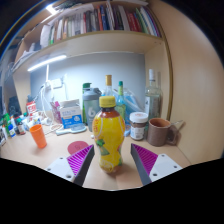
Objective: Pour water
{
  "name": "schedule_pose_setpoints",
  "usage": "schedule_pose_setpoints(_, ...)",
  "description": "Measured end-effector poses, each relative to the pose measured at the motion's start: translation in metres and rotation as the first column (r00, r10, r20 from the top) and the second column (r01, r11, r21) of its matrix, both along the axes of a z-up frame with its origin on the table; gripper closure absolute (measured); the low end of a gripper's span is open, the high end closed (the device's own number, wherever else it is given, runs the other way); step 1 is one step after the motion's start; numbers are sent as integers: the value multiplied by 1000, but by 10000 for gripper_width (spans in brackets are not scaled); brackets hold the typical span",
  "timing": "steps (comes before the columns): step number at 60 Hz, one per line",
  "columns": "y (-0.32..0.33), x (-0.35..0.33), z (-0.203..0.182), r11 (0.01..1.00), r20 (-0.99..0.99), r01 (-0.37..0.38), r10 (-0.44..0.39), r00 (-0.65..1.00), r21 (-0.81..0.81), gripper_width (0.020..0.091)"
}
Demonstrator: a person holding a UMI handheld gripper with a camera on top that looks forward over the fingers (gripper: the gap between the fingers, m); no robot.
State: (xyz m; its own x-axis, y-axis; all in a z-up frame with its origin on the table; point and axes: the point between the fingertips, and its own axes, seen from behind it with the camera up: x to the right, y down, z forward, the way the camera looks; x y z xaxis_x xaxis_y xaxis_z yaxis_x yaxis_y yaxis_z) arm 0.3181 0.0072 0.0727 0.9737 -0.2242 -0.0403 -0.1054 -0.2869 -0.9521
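1. We see a clear plastic bottle filled with orange-yellow liquid (109,140), topped by a yellow screw cap and wrapped in a yellow label with red markings.
2. It stands upright, cap closed.
3. It sits between the gripper (111,163) fingers, whose magenta pads (82,161) flank its lower body; we cannot tell whether both pads press on it.

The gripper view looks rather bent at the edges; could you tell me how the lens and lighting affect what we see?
Gripper view: strong wide-angle distortion bows the bookshelf and wall into curves; a strip light under the shelf glares white, another bright patch shows above the books; the bottle standing between the open fingers is evenly lit and fairly sharp, while clutter on the table behind it is softer.
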Motion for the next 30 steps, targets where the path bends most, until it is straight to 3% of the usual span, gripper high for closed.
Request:
schedule_pose_setpoints(8, 42, 7, -9, 1000, 8, 18, -18, 1000, 18, 330)
schedule_pose_setpoints(13, 58, 4, -15, 1000, 29, 3, -3, 1000, 2, 589)
schedule_pose_setpoints(20, 64, 3, -18, 998, 3, 50, -50, 999, -24, 663)
schedule_pose_setpoints(27, 65, 1, -23, 994, -33, 84, -86, 996, -64, 686)
schedule_pose_setpoints(30, 64, 1, -24, 991, -45, 96, -100, 994, -91, 738)
